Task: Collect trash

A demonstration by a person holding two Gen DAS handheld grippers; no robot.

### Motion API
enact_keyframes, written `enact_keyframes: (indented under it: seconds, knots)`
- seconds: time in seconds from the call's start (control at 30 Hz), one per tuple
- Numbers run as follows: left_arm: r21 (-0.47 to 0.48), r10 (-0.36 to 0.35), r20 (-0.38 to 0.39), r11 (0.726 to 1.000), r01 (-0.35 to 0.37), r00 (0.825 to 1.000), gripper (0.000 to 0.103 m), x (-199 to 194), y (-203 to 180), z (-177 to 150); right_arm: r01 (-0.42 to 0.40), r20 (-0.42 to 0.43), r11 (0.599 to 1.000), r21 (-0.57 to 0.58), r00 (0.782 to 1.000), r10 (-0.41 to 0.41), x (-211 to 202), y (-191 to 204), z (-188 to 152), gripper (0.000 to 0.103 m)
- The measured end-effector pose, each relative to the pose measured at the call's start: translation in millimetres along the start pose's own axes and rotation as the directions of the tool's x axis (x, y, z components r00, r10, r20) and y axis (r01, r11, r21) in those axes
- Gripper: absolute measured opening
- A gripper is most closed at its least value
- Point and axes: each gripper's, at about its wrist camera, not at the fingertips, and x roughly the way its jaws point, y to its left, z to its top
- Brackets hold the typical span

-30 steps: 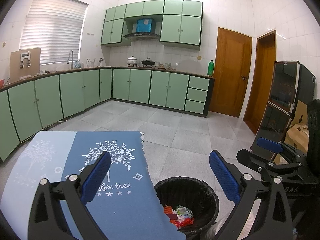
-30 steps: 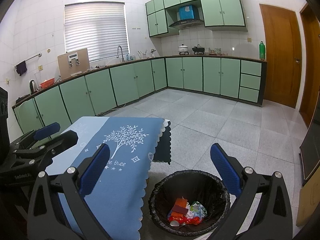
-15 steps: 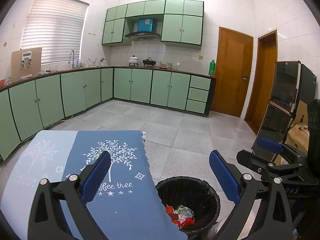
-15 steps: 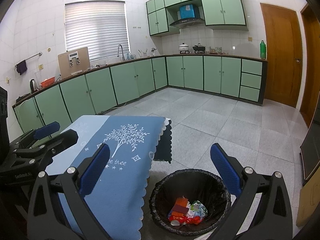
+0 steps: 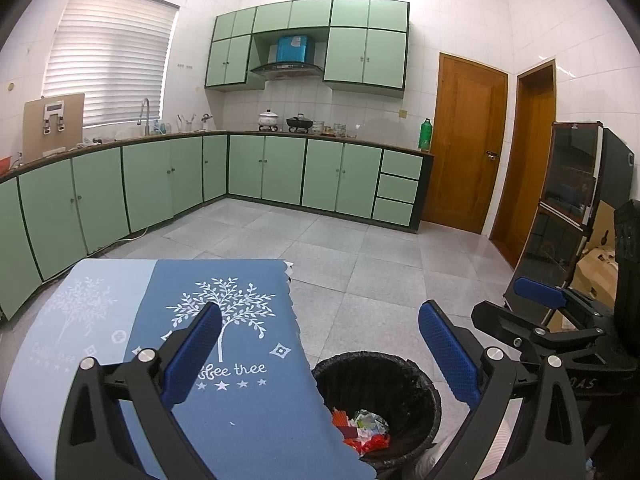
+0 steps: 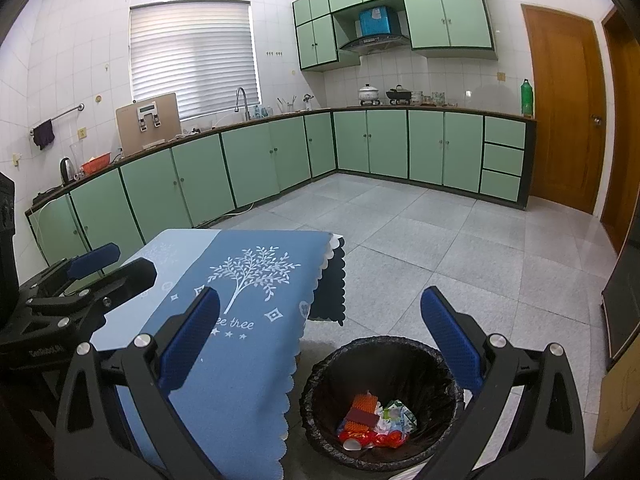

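Black-lined trash bin (image 6: 382,404) on the grey tile floor, just right of the near corner of a table under a blue tablecloth (image 6: 248,300) printed with a white tree; the bin holds the trash (image 6: 374,420), a small heap of red, orange and white-green wrappers lying on its bottom. Left gripper (image 5: 320,354): jaws spread wide, nothing between the blue pads, held above the near part of the cloth and the bin's left rim. Right gripper (image 6: 320,338): jaws likewise wide apart and empty, poised above the bin mouth and the cloth's scalloped edge. Each tool shows at the margin of the other's view. Step in hand, by judgement: collection appears finished or nearly so, since no loose litter shows on the visible cloth or the floor around. Next move would call for a search of unseen surfaces for any leftover piece, or else a grip on the liner rim to gather the bag. Hidden or unclear: near end of the table and the floor beneath it; the bin's near wall, cut off behind the gripper frames; individual trash items too crumpled to identify; countertop clutter too small to name
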Motion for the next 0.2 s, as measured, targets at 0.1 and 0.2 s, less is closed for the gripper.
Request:
enact_keyframes:
  seconds: [0.1,0.2]
  knots:
    - [-0.001,0.000,-0.002,1.000,0.000,1.000,0.097,-0.1,0.5,0.0,-0.001,0.000,1.000,0.000,1.000,0.001,-0.2,-0.3,0.3,0.098]
    - [-0.004,0.001,-0.003,1.000,-0.001,1.000,0.097,-0.3,2.3,0.4,0.000,0.000,1.000,-0.001,1.000,0.000,0.0,0.0,0.2,0.098]
